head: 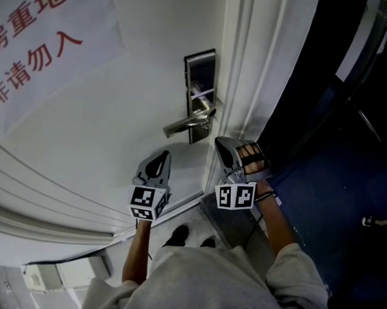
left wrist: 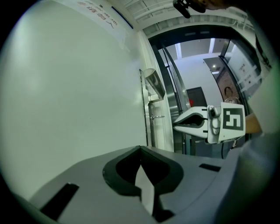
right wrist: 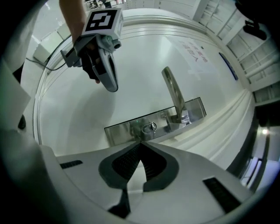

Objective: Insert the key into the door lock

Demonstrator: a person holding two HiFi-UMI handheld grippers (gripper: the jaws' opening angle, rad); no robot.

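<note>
Brushed-steel lock plate on white door, close by the opening edge. Beside its cylinder, one lever handle. At the cylinder itself, one small ringed metal piece, possibly the key's head already seated; cannot tell for sure. No key seen anywhere else.

Right gripper aimed level at the plate, tips close to its edge near the cylinder, likely lined up for working the lock. Touching or not, cannot tell. Jaws shut tight, pads together, nothing visible between.

Left gripper parked alongside, facing bare door well clear of the handle, probably so as not to block the lock. Jaws likewise closed on nothing.

Count: two grippers, two marker cubes, one plate, one lever, one cylinder, one red-lettered notice.
</note>
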